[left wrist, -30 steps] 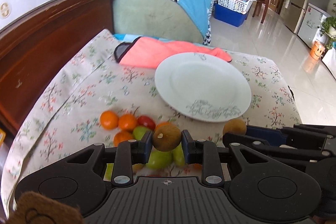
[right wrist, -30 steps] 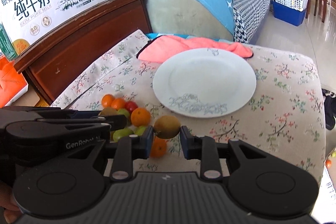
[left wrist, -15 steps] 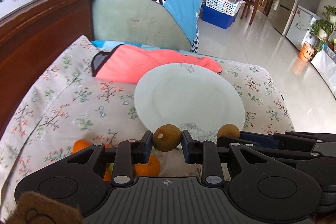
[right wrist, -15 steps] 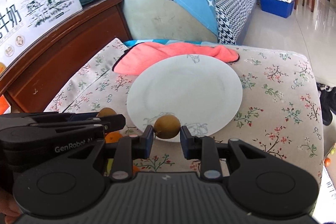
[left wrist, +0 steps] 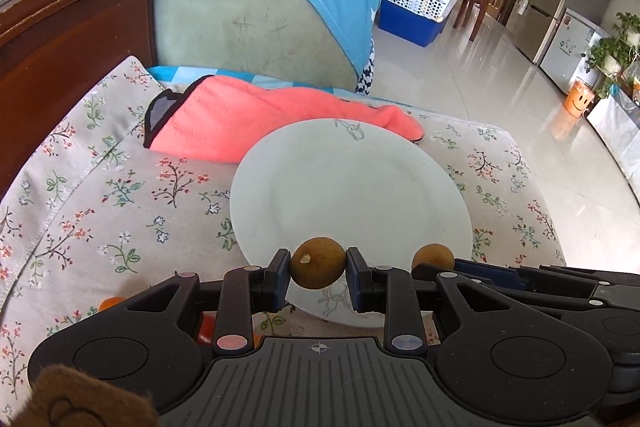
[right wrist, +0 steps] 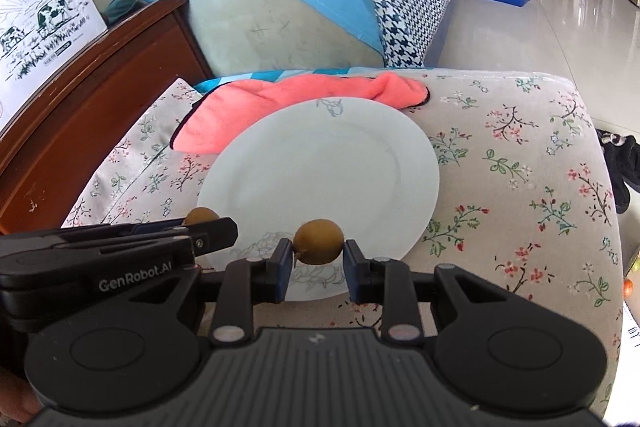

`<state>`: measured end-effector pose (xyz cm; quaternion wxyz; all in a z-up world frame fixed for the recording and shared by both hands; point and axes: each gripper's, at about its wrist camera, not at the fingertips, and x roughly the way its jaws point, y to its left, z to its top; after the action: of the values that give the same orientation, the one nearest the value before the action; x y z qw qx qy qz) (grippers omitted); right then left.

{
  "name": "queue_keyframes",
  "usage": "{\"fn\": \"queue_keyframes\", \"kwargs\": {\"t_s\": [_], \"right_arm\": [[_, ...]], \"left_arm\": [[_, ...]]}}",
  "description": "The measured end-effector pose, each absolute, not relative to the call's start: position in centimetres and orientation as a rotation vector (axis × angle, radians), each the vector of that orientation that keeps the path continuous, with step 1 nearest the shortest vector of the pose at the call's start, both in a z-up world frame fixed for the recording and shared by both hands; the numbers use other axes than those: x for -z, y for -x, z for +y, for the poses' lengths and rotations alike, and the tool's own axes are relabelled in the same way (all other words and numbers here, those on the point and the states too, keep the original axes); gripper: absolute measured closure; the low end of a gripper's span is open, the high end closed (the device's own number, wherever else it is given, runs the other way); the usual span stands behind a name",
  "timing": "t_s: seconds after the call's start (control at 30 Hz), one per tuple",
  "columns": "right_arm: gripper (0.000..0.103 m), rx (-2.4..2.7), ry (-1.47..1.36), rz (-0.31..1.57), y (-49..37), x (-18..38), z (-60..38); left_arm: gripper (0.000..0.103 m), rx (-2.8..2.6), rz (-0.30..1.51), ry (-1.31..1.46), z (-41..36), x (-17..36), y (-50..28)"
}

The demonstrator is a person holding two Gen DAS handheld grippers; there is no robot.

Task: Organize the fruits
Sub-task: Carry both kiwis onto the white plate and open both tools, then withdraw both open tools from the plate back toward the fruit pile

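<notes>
Left wrist view: two hand-held grippers, left hand-held gripper (left wrist: 318,264) and right hand-held gripper (right wrist: 319,242), each clamp one brown fruit over one plate (left wrist: 348,187).

Two brown kiwis (left wrist: 317,263) (right wrist: 319,236) held over white plate (left wrist: 348,187) near edge.

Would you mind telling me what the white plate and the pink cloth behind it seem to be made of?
The plate looks like glazed ceramic: smooth, faintly glossy, with a printed line motif on the rim. The pink cloth looks like soft fleece or microfibre: matte, fuzzy, loosely folded with dark edging.
</notes>
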<state>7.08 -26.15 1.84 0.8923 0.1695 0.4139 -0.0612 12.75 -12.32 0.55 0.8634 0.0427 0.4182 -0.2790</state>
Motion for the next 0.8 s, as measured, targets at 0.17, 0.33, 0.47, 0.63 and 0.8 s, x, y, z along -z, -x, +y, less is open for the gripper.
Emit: {"fn": "queue_keyframes", "kwargs": {"t_s": [0.17,0.33,0.47,0.63,0.8], "right_arm": [[0.074,0.142,-0.351,0.851,-7.2,-1.8,-26.2],[0.073,0.147,-0.365,0.841,-7.0,-2.0,-26.5],[0.073,0.154,-0.376,0.835,-6.8,-2.2,-26.6],[0.072,0.148,-0.405,0.825,-6.5,-2.6,-26.7],[0.072,0.127,-0.397,0.820,-6.2,-2.9,-26.2]], "left_arm": [[0.076,0.564,0.866,-0.121,-12.9,-0.6,-12.6],[0.074,0.558,0.859,-0.133,-13.1,-0.9,-12.4],[0.053,0.501,0.857,-0.161,-13.1,-1.2,-12.2],[0.034,0.453,0.847,-0.166,-12.3,-1.9,-12.2],[0.029,0.427,0.856,-0.172,-11.6,-2.2,-12.0]]}}
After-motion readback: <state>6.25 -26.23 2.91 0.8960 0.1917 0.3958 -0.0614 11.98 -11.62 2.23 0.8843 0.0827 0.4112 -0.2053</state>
